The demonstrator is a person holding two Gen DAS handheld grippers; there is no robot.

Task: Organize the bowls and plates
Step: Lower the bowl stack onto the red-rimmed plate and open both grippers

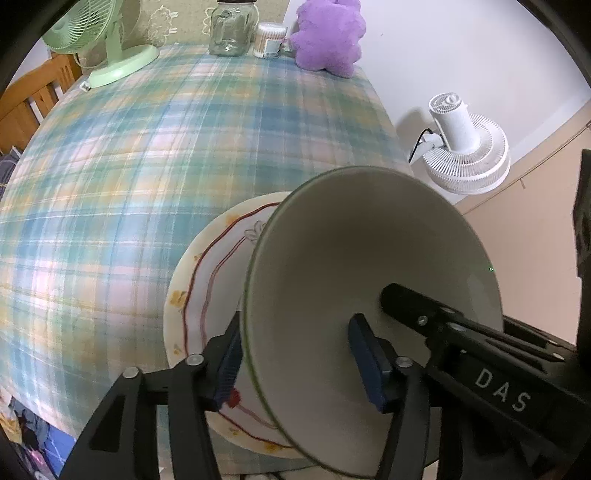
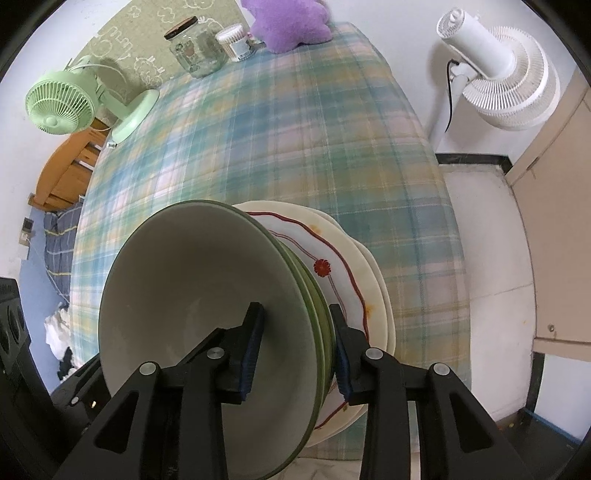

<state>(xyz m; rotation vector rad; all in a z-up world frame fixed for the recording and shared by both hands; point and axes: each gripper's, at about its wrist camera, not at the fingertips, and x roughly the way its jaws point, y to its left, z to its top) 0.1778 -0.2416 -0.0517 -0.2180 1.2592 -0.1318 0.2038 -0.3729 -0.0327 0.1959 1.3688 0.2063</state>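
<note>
A pale bowl with a green rim (image 1: 332,266) sits on patterned cream plates (image 1: 207,280) near the table's front right edge. My left gripper (image 1: 295,365) straddles the bowl's near wall, one pad inside and one outside, closed on it. My right gripper (image 2: 295,343) straddles the rims of the stacked green-rimmed bowls (image 2: 207,295), one pad inside the top bowl and one outside, closed on them. The plates (image 2: 351,266) with a red wavy line and flower lie stacked beneath. The right gripper's finger also shows inside the bowl in the left wrist view (image 1: 413,306).
A plaid tablecloth (image 1: 166,166) covers the table. At the far edge stand a green desk fan (image 2: 62,103), a glass jar (image 2: 195,48), a cotton swab tub (image 2: 236,40) and a purple plush (image 2: 288,22). A white floor fan (image 2: 498,74) stands to the right.
</note>
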